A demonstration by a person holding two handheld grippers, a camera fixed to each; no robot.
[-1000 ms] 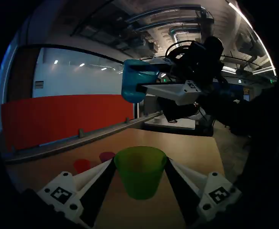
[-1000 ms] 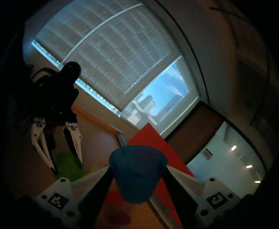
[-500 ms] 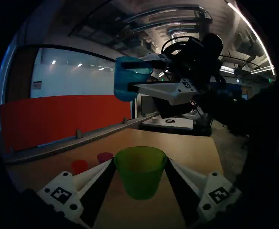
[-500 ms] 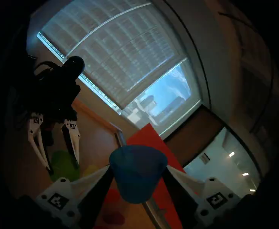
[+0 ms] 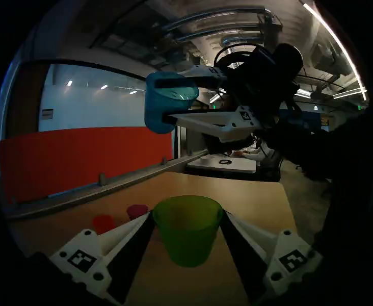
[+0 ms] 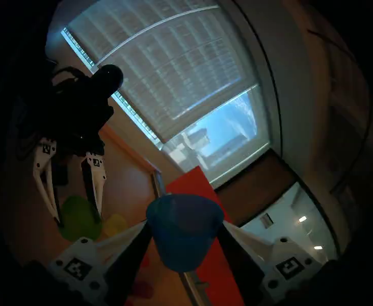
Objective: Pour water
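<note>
The left tool (image 5: 186, 217) sits level, fingers pressed on a green cup (image 5: 187, 242). The right tool (image 5: 175, 98), higher and tilted, clamps a blue cup (image 5: 158, 107).

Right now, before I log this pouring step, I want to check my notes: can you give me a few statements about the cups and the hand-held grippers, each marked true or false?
1. The left hand-held gripper grips a green translucent plastic cup. True.
2. The blue plastic cup stands on the wooden table. False: the right hand-held gripper holds it up in the air.
3. In the left gripper view, the blue cup is higher than the green cup. True.
4. The small red cup sits inside the green cup. False: it stands on the table, apart from the green cup, beside a small purple cup.
</note>
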